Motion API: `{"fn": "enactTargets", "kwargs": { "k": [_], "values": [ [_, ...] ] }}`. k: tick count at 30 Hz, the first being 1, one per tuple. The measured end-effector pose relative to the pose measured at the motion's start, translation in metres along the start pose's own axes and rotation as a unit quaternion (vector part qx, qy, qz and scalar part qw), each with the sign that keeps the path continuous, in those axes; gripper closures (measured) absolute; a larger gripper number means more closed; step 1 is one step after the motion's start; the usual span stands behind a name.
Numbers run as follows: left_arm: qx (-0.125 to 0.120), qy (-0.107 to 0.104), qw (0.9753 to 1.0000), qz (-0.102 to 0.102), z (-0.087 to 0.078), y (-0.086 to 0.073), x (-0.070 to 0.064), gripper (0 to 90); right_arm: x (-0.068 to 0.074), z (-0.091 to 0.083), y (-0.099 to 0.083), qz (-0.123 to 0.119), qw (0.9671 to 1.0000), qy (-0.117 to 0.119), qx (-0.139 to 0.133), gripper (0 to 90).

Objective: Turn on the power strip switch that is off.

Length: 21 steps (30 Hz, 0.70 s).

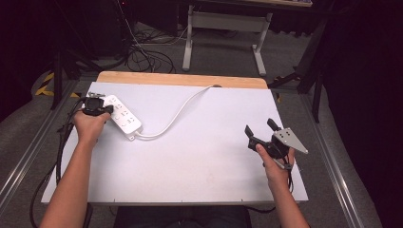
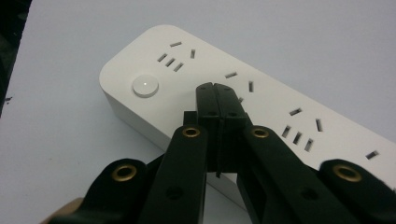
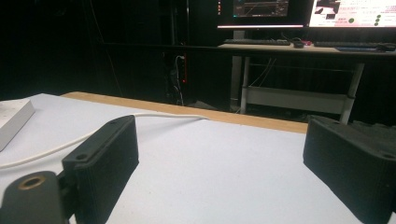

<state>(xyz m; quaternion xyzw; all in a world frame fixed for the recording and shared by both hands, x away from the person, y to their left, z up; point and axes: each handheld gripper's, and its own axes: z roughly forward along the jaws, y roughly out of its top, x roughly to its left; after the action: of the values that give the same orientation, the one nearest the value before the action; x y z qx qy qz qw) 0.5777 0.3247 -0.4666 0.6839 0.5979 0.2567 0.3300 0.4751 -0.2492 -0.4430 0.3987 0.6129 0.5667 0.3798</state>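
A white power strip (image 1: pixel 122 115) lies at the table's left, its white cord (image 1: pixel 177 114) curving off toward the far edge. My left gripper (image 1: pixel 95 105) hovers over the strip's far end. In the left gripper view its jaws are pressed together, tips (image 2: pixel 214 88) over the strip's top (image 2: pixel 261 93) just right of the round button (image 2: pixel 145 86); whether they touch it I cannot tell. My right gripper (image 1: pixel 260 128) is held above the table's right side, open, with nothing between its fingers (image 3: pixel 105 161). The strip's end (image 3: pixel 11 122) and cord (image 3: pixel 70 144) show at the left of the right gripper view.
The white table top (image 1: pixel 199 156) has a wooden strip (image 1: pixel 180 79) along its far edge. Beyond stand a desk frame (image 1: pixel 223 28), floor cables (image 1: pixel 142 54) and, in the right gripper view, a desk with lit monitors (image 3: pixel 299 9).
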Motion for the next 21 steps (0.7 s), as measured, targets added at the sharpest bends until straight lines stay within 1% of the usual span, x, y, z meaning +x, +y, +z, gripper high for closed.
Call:
{"fn": "enactTargets", "kwargs": {
  "k": [2,7,12,13,14,16,17,21],
  "values": [
    [-0.001,0.002,1.0,0.001,-0.0003,-0.0006,-0.0007,90.0,0.0004,0.0001,0.0,0.0,1.0,0.001,0.0,10.7],
    [-0.007,-0.001,1.0,0.0,-0.0003,-0.0019,0.0003,90.0,0.0019,0.0005,-0.0001,0.0,1.0,0.002,0.001,10.7],
    [-0.012,0.0,0.9999,0.006,-0.0002,-0.0034,-0.0002,90.0,0.0017,0.0012,-0.0003,0.0,1.0,0.003,0.002,10.7],
    [-0.02,0.0,0.9998,0.001,-0.0003,-0.0039,0.0003,90.0,0.0016,0.0013,-0.0003,0.0,1.0,0.003,0.002,10.7],
    [-0.02,-0.003,0.9998,-0.005,-0.0005,-0.0038,0.0012,90.0,0.0015,0.0015,-0.0003,0.0,1.0,0.003,0.002,10.7],
    [-0.021,-0.006,0.9998,-0.004,-0.0007,-0.0042,0.002,90.0,0.0015,0.0019,-0.0005,0.0,1.0,0.003,0.002,10.7],
    [-0.022,-0.006,0.9997,-0.006,-0.0006,-0.0044,0.002,90.0,0.0016,0.0019,-0.0006,0.002,1.0,0.004,0.003,10.7],
    [-0.025,-0.004,0.9997,-0.002,-0.0007,-0.0043,0.0017,90.0,0.0013,0.0028,-0.0006,0.0,1.0,0.004,0.002,10.7]
  ]
}}
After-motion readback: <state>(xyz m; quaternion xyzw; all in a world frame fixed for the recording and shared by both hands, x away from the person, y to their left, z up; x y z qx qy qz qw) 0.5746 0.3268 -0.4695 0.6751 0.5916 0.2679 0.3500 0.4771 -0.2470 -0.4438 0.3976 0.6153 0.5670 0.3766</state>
